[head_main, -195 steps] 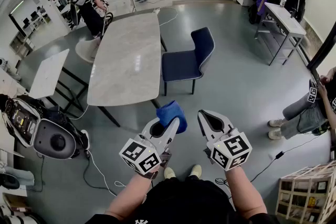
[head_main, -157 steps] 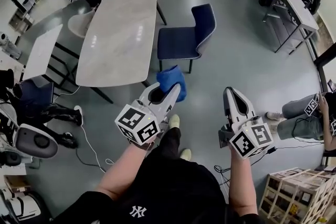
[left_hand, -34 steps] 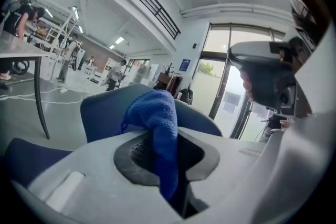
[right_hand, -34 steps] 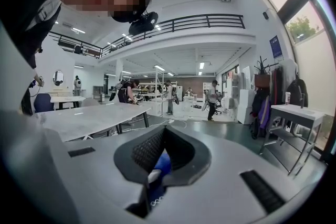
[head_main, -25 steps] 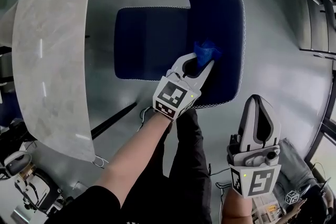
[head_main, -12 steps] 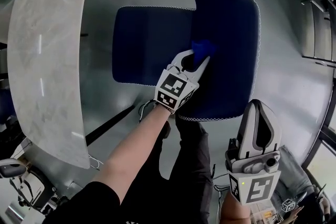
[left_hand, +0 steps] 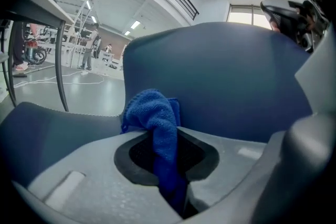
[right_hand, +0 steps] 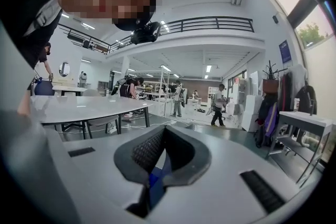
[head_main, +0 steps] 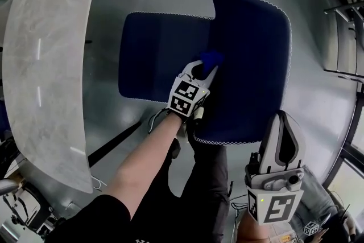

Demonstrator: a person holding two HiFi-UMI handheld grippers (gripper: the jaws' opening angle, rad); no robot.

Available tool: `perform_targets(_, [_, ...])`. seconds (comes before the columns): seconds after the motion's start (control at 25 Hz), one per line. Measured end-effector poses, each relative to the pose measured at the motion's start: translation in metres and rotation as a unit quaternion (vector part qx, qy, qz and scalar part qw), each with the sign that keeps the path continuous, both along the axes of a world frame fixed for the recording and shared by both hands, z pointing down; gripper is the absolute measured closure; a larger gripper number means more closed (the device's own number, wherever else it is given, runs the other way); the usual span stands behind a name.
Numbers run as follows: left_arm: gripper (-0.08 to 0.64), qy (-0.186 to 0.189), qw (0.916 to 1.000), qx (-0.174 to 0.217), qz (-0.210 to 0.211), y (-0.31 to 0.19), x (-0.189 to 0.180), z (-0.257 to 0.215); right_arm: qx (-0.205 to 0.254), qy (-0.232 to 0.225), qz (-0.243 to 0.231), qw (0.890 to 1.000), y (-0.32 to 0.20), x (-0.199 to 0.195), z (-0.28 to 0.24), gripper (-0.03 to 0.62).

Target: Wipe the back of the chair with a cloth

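The cloth [head_main: 211, 58] lies against the chair back [head_main: 253, 54], low down near the seat [head_main: 159, 54], and is clenched in the left tool [head_main: 205, 69]. The right tool [head_main: 282, 118] hangs well apart at lower right, closed on nothing; the blue sliver behind its jaws is probably the chair. A counter [head_main: 45, 54] stands left of the seat.

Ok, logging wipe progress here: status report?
Left hand-held gripper shut on cloth. Cloth against chair back. Right hand-held gripper shut, empty. Nothing blocking.
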State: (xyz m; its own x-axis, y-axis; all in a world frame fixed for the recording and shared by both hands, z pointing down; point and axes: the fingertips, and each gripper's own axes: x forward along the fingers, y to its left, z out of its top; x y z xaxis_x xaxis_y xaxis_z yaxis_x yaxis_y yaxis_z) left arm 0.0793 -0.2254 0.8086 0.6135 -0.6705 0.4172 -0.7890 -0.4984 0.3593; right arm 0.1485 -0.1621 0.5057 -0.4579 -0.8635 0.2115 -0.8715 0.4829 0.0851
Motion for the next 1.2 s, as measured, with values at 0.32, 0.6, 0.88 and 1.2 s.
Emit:
perform_targets(0.32, [0.497, 0.016, 0.9973, -0.064, -0.032, -0.004, -0.017, 0.048, 0.013, 0.061, -0.004, 0.998, -0.014, -0.021, -0.009, 0.578])
perform_targets(0.6, [0.497, 0.043, 0.994, -0.089, -0.047, -0.007, -0.018, 0.066, 0.004, 0.152, -0.007, 0.988, -0.034, -0.052, 0.007, 0.578])
perform_targets(0.88, [0.497, 0.068, 0.9902, -0.109, -0.055, -0.006, -0.031, 0.075, 0.001, 0.165, -0.021, 0.986, -0.032, -0.078, 0.013, 0.578])
perform_targets(1.2, [0.497, 0.113, 0.9803, -0.149, -0.063, -0.015, -0.031, 0.046, -0.011, 0.159, -0.021, 0.987, -0.038, -0.081, 0.011, 0.578])
